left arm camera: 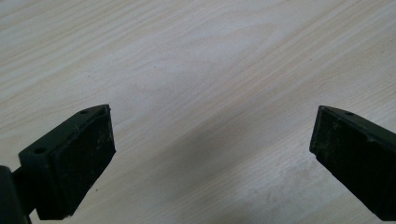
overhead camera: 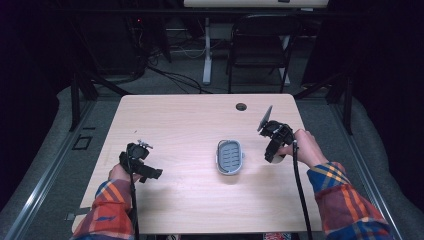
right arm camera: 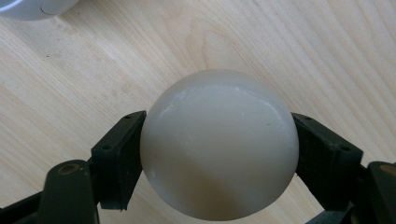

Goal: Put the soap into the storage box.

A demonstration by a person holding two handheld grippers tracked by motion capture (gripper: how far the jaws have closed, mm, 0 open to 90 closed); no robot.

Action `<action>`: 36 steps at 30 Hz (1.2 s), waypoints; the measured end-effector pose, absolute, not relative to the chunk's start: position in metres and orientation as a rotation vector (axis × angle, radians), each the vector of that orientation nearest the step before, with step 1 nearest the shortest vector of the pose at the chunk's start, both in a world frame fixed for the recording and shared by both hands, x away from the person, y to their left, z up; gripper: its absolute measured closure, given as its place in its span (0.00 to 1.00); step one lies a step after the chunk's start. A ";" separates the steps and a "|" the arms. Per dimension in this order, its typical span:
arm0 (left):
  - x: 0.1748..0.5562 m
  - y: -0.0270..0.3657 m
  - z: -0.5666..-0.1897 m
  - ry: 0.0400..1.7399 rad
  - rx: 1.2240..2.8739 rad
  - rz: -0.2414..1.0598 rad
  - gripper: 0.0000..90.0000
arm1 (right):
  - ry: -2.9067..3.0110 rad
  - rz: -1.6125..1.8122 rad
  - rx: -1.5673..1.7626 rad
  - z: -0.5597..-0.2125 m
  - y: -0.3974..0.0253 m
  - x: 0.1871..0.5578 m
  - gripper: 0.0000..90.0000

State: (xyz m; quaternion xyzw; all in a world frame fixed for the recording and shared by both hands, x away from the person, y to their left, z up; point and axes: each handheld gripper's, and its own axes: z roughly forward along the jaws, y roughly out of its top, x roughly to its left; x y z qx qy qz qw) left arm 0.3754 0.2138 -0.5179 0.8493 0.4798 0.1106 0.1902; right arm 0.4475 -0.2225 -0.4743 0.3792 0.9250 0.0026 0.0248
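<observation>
A smooth white ball [right arm camera: 219, 154] sits between the two black jaws of my right gripper [right arm camera: 219, 120], which is shut on it just above the wooden table [right arm camera: 327, 51]. In the high view that right gripper [overhead camera: 275, 154] is to the right of a grey oval dish [overhead camera: 230, 156] with a slotted bottom, and the ball [overhead camera: 278, 160] peeks out at its tip. A corner of the dish [right arm camera: 32, 7] shows at the upper left of the right gripper view. My left gripper [left arm camera: 214, 116] is open over bare wood. The left gripper [overhead camera: 149, 171] hangs near the table's front left.
The table [overhead camera: 190, 125] has a round cable hole [overhead camera: 241, 106] near its far edge. Behind it stand a black folding chair [overhead camera: 260, 45] and a white desk leg [overhead camera: 207, 55]. Plaid sleeves come in from the bottom.
</observation>
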 end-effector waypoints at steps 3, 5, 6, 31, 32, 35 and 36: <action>0.376 0.213 -0.518 1.347 2.387 0.313 0.00 | 2.856 0.017 1.175 -0.472 -0.218 0.448 0.26; 0.376 0.213 -0.518 1.347 2.388 0.314 0.00 | 2.863 0.007 1.157 -0.470 -0.217 0.449 0.26; 0.376 0.213 -0.518 1.345 2.389 0.314 0.00 | 2.864 0.013 1.160 -0.470 -0.216 0.449 0.26; 0.377 0.212 -0.519 1.339 2.404 0.311 0.00 | 2.897 0.008 1.039 -0.448 -0.177 0.457 0.26; 0.377 0.212 -0.519 1.340 2.405 0.311 0.00 | 2.898 0.012 1.033 -0.448 -0.175 0.457 0.26; 0.377 0.212 -0.519 1.339 2.405 0.310 0.00 | 2.905 0.011 1.019 -0.448 -0.167 0.458 0.26; 0.377 0.212 -0.519 1.339 2.406 0.311 0.00 | 2.908 0.014 1.016 -0.448 -0.165 0.458 0.26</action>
